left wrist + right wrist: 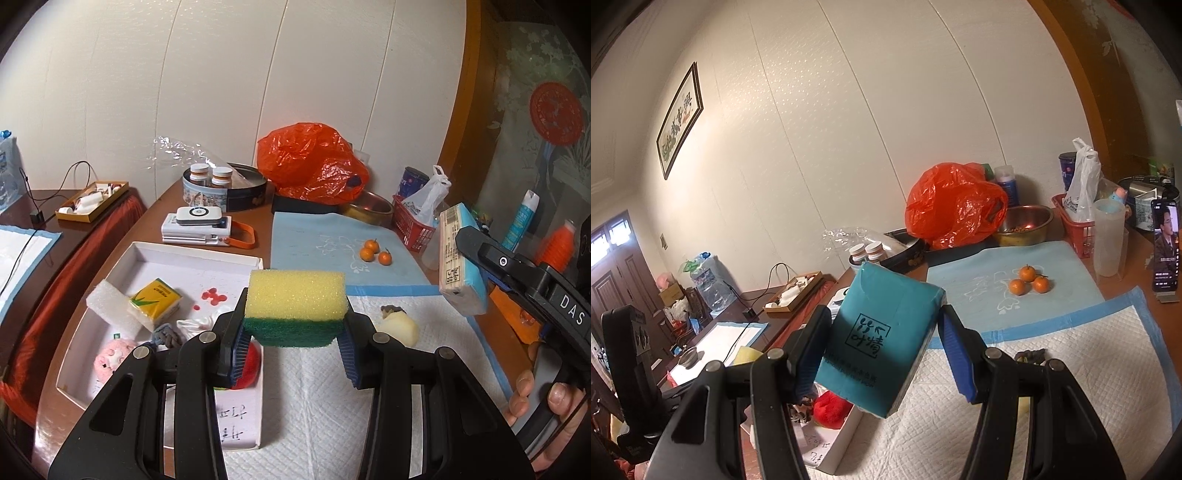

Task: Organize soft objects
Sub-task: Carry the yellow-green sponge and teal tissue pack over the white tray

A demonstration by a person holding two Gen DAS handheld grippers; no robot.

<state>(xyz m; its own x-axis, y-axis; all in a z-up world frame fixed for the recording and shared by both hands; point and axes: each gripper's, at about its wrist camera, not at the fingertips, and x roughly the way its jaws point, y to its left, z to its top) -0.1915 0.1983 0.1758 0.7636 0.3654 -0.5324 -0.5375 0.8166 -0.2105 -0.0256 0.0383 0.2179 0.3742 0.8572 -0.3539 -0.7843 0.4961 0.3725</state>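
My left gripper (293, 341) is shut on a yellow and green sponge (295, 304) and holds it in the air by the right edge of the white box (155, 254). The box holds a yellow tissue pack (155, 302), a white foam block (110, 308), a pink plush (112, 356), a grey knot toy (166, 334) and a red plush (251, 363). My right gripper (882, 354) is shut on a teal tissue pack (882, 339), raised above the white pad; it also shows in the left wrist view (461, 258). A pale soft object (400, 328) lies on the pad.
Three small oranges (375, 251) lie on the blue cloth (314, 240). Behind stand an orange plastic bag (310, 166), a round tin with bottles (221, 188), a metal bowl (369, 210) and a red basket (413, 225). A phone (1165, 247) stands at the right edge.
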